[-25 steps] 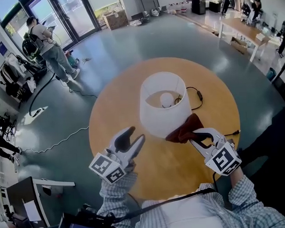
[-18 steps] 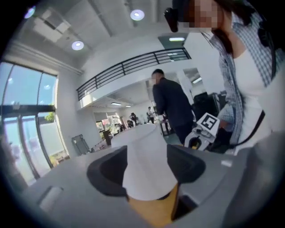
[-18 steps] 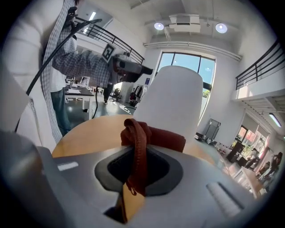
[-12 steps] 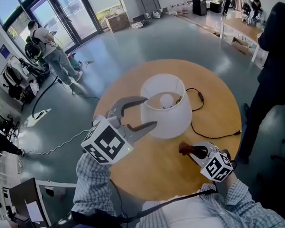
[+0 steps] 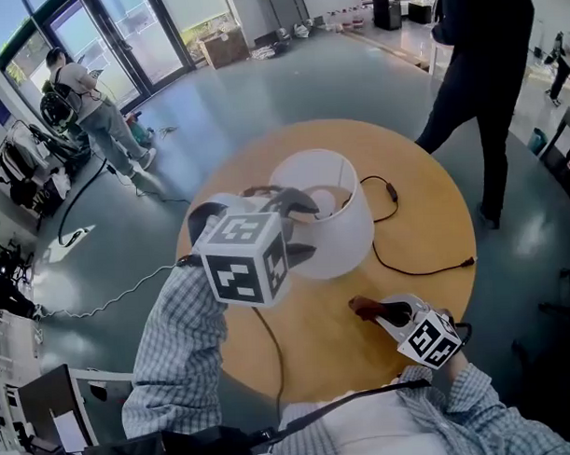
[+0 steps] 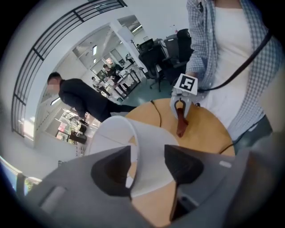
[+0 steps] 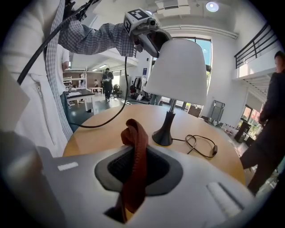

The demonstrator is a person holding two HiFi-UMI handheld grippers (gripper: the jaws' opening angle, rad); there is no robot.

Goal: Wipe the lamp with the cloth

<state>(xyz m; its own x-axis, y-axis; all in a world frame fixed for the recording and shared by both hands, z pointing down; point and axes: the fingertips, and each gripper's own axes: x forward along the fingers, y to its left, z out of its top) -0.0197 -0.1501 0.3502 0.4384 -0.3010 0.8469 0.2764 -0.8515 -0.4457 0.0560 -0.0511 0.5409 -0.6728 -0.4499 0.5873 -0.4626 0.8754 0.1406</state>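
Right tool (image 5: 367,310), nearest the body and low over the table (image 5: 425,217), was clamped on the red cloth (image 7: 136,142); farther out, left tool (image 6: 147,153) stood wide, jaws just eased slightly inward, straddling without pinching the shade rim of the lamp (image 5: 337,234) mid-table.

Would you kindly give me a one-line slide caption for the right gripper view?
Right tongs grip a red cloth over the wooden table, facing the white lamp.

Lamp (image 5: 346,234) mid-table, cord (image 5: 392,194) trailing right, bare tabletop (image 5: 317,347) in front, person (image 5: 485,75) beyond
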